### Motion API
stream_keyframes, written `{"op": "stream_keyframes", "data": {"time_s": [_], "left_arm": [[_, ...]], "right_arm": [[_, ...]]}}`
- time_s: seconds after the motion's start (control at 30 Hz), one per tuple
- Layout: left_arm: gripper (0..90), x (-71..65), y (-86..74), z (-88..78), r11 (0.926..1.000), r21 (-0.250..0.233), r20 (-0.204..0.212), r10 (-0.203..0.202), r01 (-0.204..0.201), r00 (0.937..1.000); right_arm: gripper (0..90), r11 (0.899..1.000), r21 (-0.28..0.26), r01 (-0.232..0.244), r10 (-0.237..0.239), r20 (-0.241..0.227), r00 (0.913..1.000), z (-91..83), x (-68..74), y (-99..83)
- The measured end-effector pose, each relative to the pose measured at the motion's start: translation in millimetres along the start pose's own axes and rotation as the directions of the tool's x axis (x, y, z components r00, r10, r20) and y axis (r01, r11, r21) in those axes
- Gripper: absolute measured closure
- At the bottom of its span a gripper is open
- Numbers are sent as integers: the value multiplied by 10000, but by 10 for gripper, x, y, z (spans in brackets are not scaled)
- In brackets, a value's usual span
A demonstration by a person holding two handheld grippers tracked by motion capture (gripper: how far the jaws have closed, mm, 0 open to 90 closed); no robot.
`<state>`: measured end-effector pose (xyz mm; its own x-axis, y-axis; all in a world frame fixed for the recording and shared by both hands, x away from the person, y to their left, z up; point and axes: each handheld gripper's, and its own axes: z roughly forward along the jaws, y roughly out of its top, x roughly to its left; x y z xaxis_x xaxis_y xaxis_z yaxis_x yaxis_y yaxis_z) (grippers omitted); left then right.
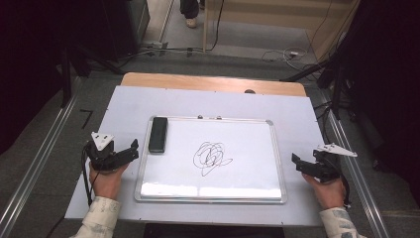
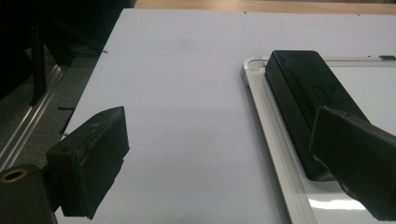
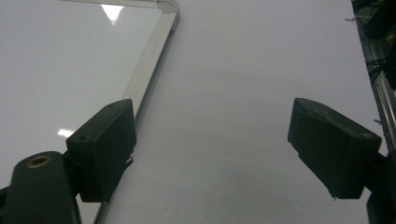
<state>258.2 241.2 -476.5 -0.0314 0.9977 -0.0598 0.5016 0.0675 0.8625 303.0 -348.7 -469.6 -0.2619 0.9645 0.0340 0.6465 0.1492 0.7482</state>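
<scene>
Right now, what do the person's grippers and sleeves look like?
Both the left gripper and the right gripper are black, each with two blocky jaws, a pale three-cornered plate on top and a dark trailing cable. The sleeves are light with a faint mottled pattern.

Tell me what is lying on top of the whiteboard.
On the whiteboard lie a black eraser at its far left corner and a black scribble near the middle. Two small things sit on the far frame edge, too small to tell. The surface under the eraser is covered.
</scene>
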Motion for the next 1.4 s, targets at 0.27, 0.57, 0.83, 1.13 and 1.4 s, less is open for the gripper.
{"op": "stream_keyframes", "data": {"time_s": [0.27,0.57,0.83,1.13,1.4], "left_arm": [[51,-11,4,2,9999,-103,131,-53,54,9999],[51,-8,8,8,9999,-124,310,-112,116,9995],[51,-46,15,5,9995,-113,544,-273,279,9981],[51,-68,29,17,9993,-140,621,-332,341,9975],[63,-237,85,109,9989,-102,1015,-436,449,9939]], "right_arm": [[139,10000,18,75,-75,-57,10000,1,41,2],[139,9999,30,139,-139,-59,9999,3,82,5],[139,9998,21,183,-183,-81,9998,7,85,5],[139,9997,20,236,-236,-39,9997,10,101,7],[139,9998,32,193,-193,30,9998,7,109,7]]}}
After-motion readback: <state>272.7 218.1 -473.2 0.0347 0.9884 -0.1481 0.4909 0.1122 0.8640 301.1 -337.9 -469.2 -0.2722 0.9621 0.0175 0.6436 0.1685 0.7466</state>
